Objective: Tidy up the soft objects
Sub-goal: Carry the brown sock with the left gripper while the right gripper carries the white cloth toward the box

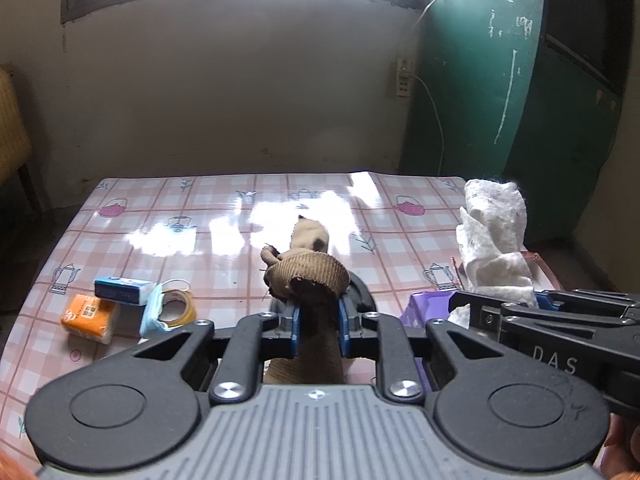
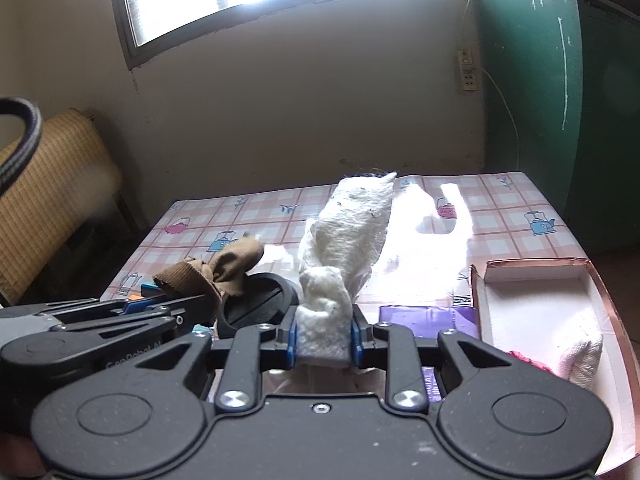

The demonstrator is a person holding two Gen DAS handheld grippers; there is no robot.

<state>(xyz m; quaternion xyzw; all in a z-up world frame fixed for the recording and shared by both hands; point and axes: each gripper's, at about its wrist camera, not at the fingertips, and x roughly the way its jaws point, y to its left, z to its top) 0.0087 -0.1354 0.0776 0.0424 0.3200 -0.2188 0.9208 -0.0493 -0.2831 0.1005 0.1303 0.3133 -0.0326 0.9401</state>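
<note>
Two soft things are off the table at once: a brown sock [image 1: 306, 280] pinched in the left gripper [image 1: 319, 322], and a white cloth [image 2: 344, 232] pinched in the right gripper [image 2: 324, 338]. Both pairs of jaws stand narrow, pressed onto fabric, with most of each piece standing free above the pads.

Taking the open cardboard box [image 2: 600, 280] as the landmark: the white cloth hangs just left of it, the sock further left again, and the two grippers sit close side by side. Inside the box lies a folded white cloth [image 2: 580, 354] beside something pink [image 2: 528, 360].

Risks, as I judge them:
- Each grip holds only a bunched fold, so loose fabric could slip out during a quick swing toward the box.
- The cloth's free upper part may flop over and catch the box wall or drape across its rim.
- With the grippers this near each other, sock and cloth could brush or tangle.

Left of the box lies a purple packet [image 2: 424, 314]; well beyond it, on the checked tablecloth [image 1: 200, 248], sit an orange tissue pack [image 1: 90, 318], a blue face mask [image 1: 152, 316] and a tape roll [image 1: 180, 306], clear of the path.
</note>
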